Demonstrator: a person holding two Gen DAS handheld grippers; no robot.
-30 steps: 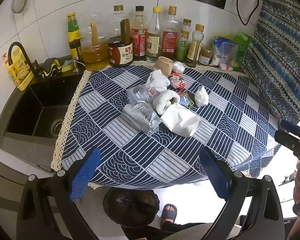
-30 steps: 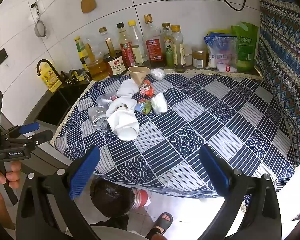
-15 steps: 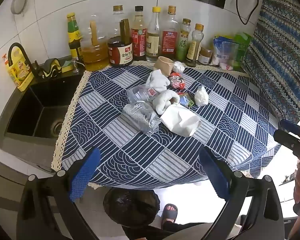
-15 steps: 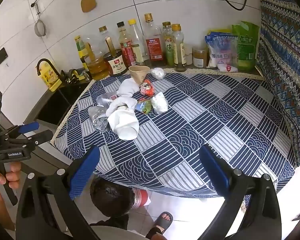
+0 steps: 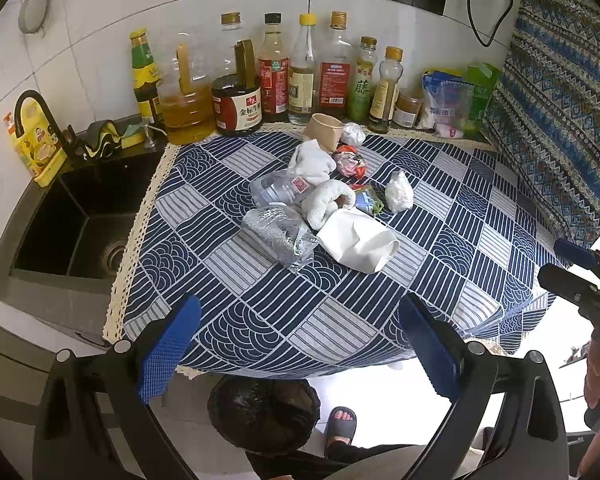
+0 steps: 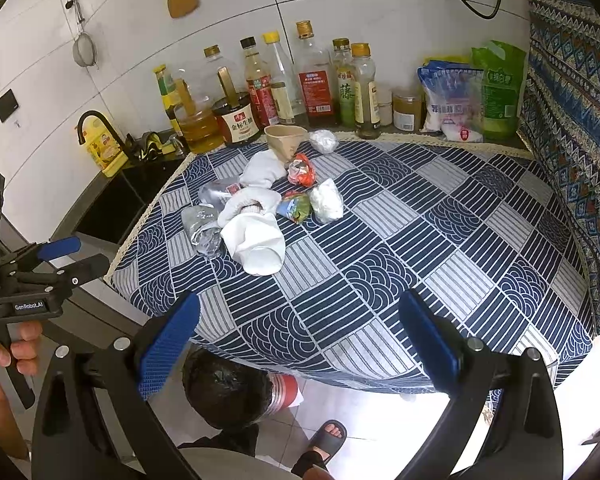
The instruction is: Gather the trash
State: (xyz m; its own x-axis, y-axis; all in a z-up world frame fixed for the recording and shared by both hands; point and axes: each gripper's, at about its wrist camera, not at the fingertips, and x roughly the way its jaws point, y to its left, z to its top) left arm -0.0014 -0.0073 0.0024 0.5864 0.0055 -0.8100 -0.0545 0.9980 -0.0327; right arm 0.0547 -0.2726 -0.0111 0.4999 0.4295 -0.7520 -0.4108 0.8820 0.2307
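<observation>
Nothing has shifted since a second ago: both claws hang at the same spot off the counter's (image 5: 260, 312) near edge, trash untouched. Left claw (image 5: 300, 344) has its jaws wide apart, nothing between them; right claw (image 6: 300, 344) the same. I see each rig from the other's camera, gripped in a hand.

Trash sits clustered mid-counter on the blue patterned cloth: white bag (image 5: 358, 242) nearest me, foil wrapper (image 5: 278, 234) touching its left side, rolled towel (image 5: 326, 202) just behind, clear bottle (image 5: 278, 190) beside that, paper cup (image 5: 324, 131) at the back near the sauce bottles (image 5: 276, 76). Bin (image 5: 262, 410) with black liner stands on the floor below the counter edge. Sink (image 5: 80, 224) lies to the left.
</observation>
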